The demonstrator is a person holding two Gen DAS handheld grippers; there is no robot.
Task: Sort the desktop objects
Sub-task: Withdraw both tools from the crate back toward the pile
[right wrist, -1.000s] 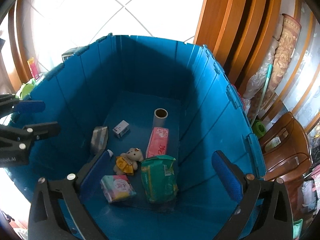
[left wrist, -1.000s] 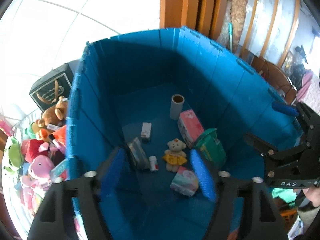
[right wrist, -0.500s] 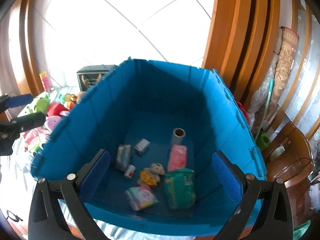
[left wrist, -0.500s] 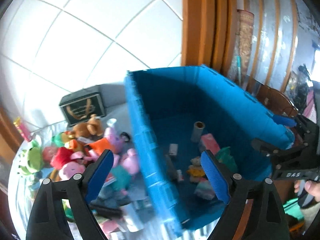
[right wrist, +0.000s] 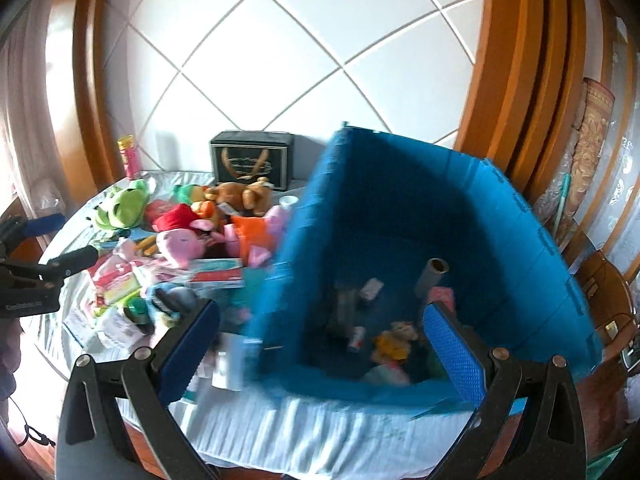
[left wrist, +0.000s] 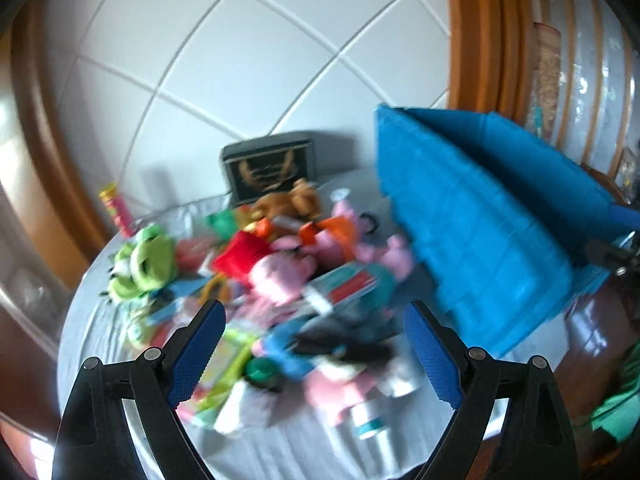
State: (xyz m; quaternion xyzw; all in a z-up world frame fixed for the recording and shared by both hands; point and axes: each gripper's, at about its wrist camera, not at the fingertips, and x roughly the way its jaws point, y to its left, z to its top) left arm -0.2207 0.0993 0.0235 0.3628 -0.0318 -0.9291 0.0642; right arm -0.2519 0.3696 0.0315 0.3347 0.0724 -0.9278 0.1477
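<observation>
Both your grippers have swung away from the inside of the blue bin (right wrist: 400, 208) and now face the heap of toys on the cloth-covered table (left wrist: 280, 440). Your left gripper (left wrist: 316, 344) has spread its jaws wide since a second ago and carries nothing; the pile sits beyond them, blurred. Your right gripper (right wrist: 320, 344) is equally wide apart and empty, straddling the bin's near wall. A few items already lie on the bin floor, among them a cardboard tube (right wrist: 432, 276) and a small yellow-dressed doll (right wrist: 394, 344). The green frog plush (left wrist: 144, 260), the pink pig plush (right wrist: 180, 244) and many others remain outside, so sorting looks barely begun; you appear set for another pick.
</observation>
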